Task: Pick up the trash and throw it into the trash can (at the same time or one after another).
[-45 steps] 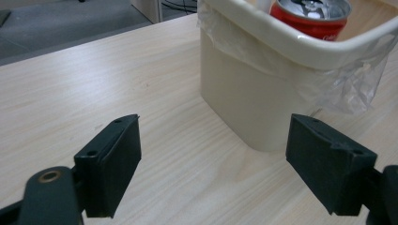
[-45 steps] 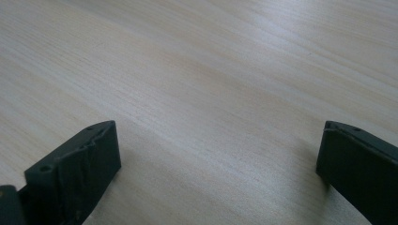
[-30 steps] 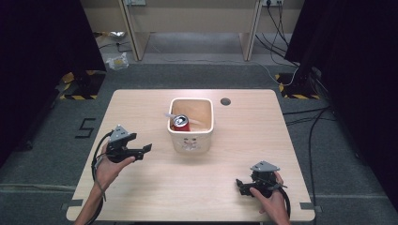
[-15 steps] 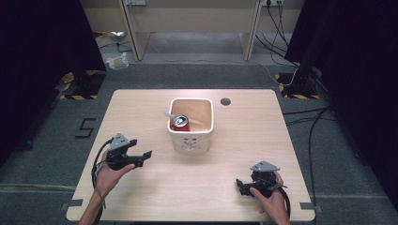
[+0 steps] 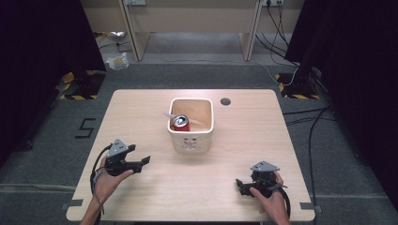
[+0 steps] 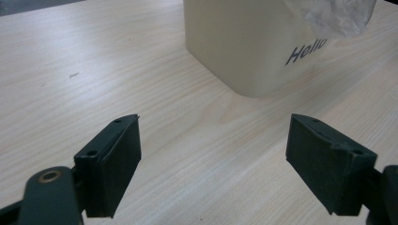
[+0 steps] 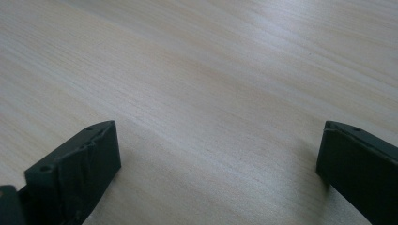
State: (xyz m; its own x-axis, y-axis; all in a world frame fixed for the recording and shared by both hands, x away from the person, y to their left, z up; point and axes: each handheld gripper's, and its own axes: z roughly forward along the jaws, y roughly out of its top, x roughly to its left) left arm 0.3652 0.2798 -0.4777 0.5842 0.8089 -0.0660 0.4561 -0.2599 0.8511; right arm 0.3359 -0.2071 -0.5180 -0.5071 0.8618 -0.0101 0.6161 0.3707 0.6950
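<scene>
left gripper point(image 5: 145, 161) wide open, empty, right gripper point(image 5: 239, 184) likewise

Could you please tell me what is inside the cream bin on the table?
Inside the cream bin lies a red can beside something white, perhaps crumpled paper. The can covers whatever lies beneath.

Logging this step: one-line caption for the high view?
Cream bin holding a red can mid-table; left claw and right claw open.

Cream bin point(image 5: 191, 136) with dark "Hello" lettering, red can point(image 5: 180, 123) inside, pale wood-grain table point(image 5: 141, 112), black tongs point(image 5: 144, 161)
</scene>
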